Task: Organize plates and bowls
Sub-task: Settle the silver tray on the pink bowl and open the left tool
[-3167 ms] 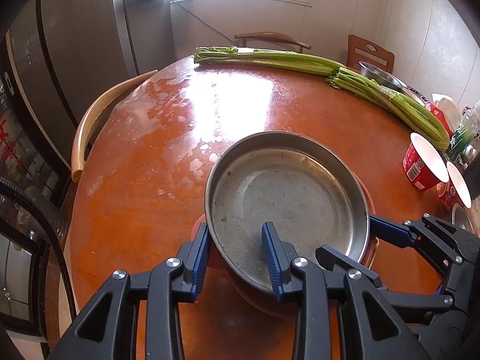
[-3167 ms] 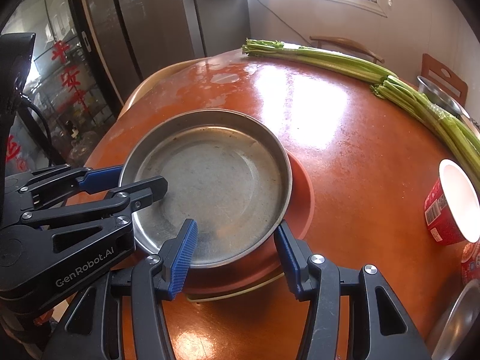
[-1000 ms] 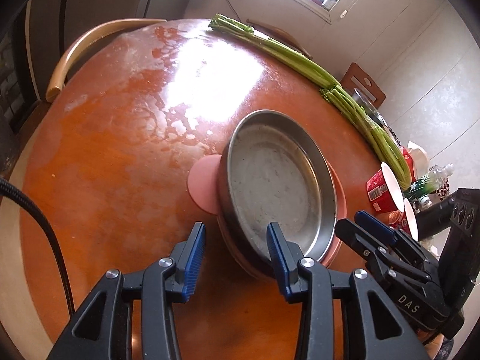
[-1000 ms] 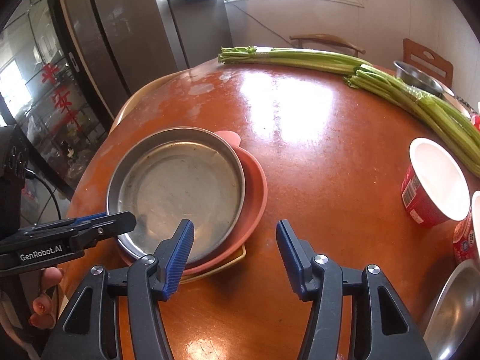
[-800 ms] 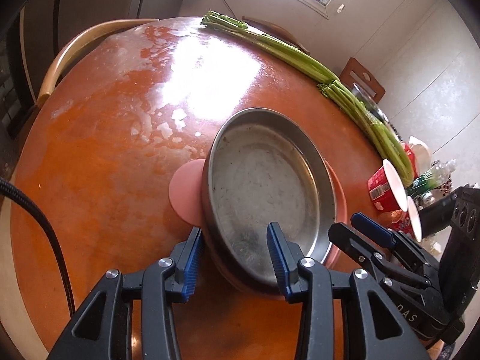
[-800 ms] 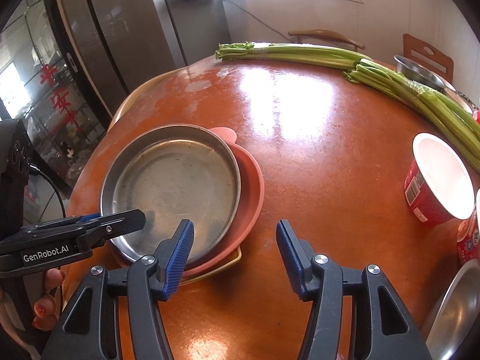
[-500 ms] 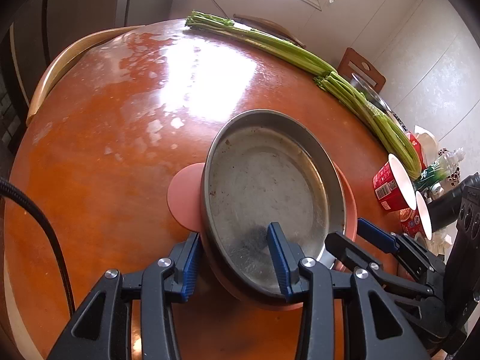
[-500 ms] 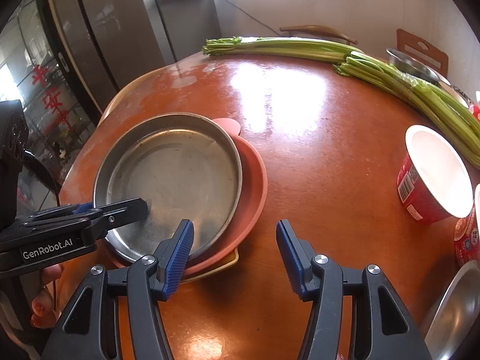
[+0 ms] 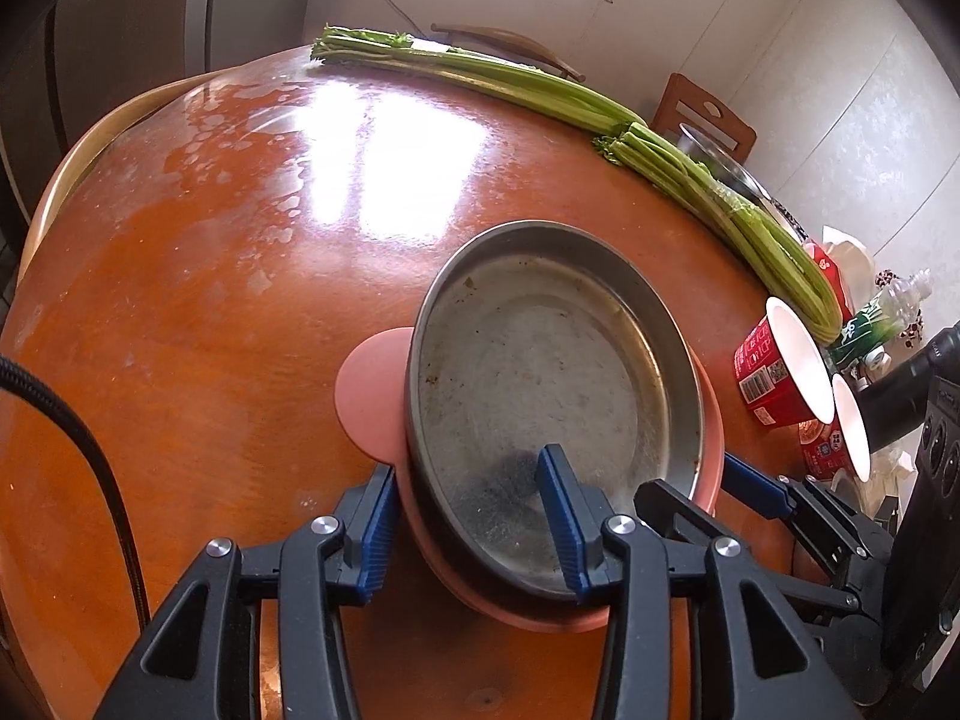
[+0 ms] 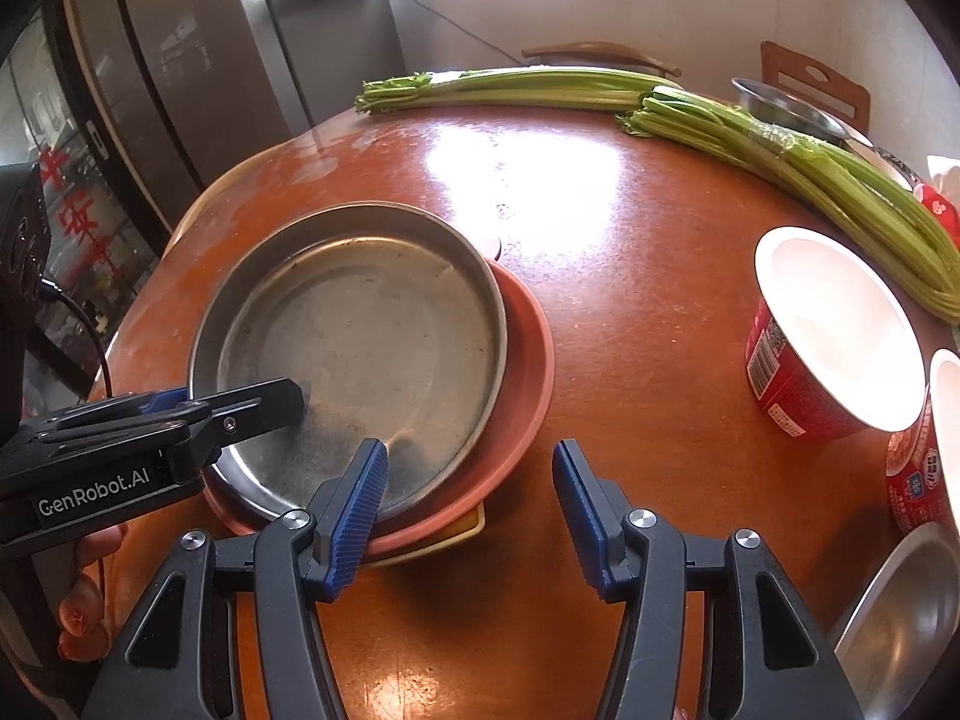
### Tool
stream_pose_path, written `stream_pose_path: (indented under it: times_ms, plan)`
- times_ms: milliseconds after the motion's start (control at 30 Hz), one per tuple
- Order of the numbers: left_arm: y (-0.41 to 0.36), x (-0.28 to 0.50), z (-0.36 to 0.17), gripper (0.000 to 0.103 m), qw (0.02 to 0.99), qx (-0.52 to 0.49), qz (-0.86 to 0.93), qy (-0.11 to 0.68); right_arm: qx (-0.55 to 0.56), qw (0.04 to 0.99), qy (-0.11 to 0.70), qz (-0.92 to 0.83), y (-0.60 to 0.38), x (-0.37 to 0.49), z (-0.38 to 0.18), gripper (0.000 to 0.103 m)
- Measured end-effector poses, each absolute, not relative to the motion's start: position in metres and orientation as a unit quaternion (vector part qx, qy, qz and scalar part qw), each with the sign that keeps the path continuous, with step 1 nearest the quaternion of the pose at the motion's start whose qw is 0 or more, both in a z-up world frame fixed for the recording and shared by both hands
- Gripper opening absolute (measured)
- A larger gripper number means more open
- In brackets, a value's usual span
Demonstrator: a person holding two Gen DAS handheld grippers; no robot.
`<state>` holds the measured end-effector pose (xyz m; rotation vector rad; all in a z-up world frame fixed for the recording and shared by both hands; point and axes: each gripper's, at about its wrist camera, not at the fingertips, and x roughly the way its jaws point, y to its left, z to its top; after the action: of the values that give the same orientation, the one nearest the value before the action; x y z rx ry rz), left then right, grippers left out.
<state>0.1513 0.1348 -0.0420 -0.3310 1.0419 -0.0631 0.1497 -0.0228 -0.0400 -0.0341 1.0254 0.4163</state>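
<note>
A round steel pan [image 9: 543,387] sits on a pink plate [image 9: 369,396], with a yellow plate [image 10: 462,531] under both. My left gripper [image 9: 471,513] is open and straddles the near rim of the pan, one finger inside, one outside. It shows at the left of the right wrist view [image 10: 234,408]. My right gripper [image 10: 471,510] is open and empty, just off the stack's near right edge; one finger is over the pink plate's [image 10: 522,348] rim. Its fingers appear in the left wrist view [image 9: 756,489].
Long celery bundles [image 10: 750,132] lie across the far side of the round wooden table [image 9: 240,300]. Two red paper cups [image 10: 828,336] stand at the right, a steel bowl [image 10: 906,612] at the near right, another steel bowl [image 10: 786,105] at the far right. Chairs ring the table.
My left gripper has moved in so its fingers straddle the pan's near rim. My right gripper drew back from the stack earlier and has come slightly closer again.
</note>
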Motion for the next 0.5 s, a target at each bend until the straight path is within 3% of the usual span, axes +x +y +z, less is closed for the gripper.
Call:
stream_pose_path:
  times_ms: [500]
  plan:
    - [0.136, 0.147, -0.038, 0.046, 0.867, -0.138, 0.0, 0.479, -0.014, 0.863, 0.469, 0.187, -0.036, 0.145, -0.029, 0.06]
